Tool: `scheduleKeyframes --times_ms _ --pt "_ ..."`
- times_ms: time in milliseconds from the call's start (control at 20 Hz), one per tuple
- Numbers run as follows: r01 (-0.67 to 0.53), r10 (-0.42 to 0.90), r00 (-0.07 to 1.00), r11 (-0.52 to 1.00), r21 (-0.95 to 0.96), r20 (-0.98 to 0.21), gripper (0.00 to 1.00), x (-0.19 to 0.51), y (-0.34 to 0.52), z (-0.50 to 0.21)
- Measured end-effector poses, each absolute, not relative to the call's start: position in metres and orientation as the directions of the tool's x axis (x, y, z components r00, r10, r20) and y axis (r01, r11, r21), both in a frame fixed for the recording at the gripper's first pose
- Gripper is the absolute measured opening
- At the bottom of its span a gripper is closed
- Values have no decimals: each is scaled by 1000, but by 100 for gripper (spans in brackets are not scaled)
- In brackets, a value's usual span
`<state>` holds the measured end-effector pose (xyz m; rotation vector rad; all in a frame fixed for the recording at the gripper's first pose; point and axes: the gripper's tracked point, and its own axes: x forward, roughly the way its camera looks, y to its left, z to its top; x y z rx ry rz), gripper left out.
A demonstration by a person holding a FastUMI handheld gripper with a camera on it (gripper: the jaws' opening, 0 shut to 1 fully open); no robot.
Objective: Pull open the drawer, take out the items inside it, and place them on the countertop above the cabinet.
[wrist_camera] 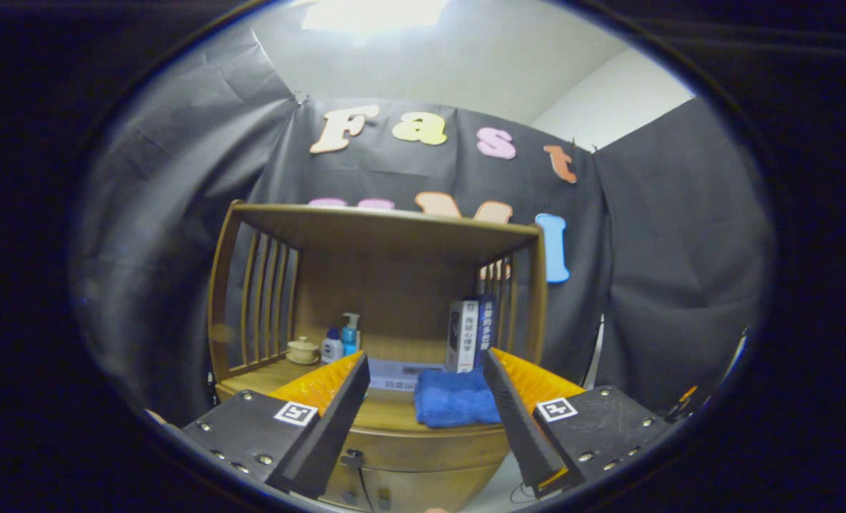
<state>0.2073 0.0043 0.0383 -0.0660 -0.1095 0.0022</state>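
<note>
Black cloth wall [665, 235], white ceiling [480, 64], bright overhead light [373, 13]

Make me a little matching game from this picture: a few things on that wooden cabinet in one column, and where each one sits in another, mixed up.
Things:
1. blue towel
2. books
3. pump bottle
4. small lidded jar

Places:
A. standing upright at the right back of the countertop
B. far left, beside the wooden slats
C. lying at the front edge, between the fingers of the open hand-held gripper
D. left back, just right of a small white bottle

Pairs: 1-C, 2-A, 3-D, 4-B
</note>
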Motion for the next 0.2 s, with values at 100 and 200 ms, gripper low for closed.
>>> scheduleKeyframes --times_ms 100,200 --pt "7 5 988 997 -76 154 96 198 -14 56" --pt "19 0 980 995 -95 199 96 188 -34 71"
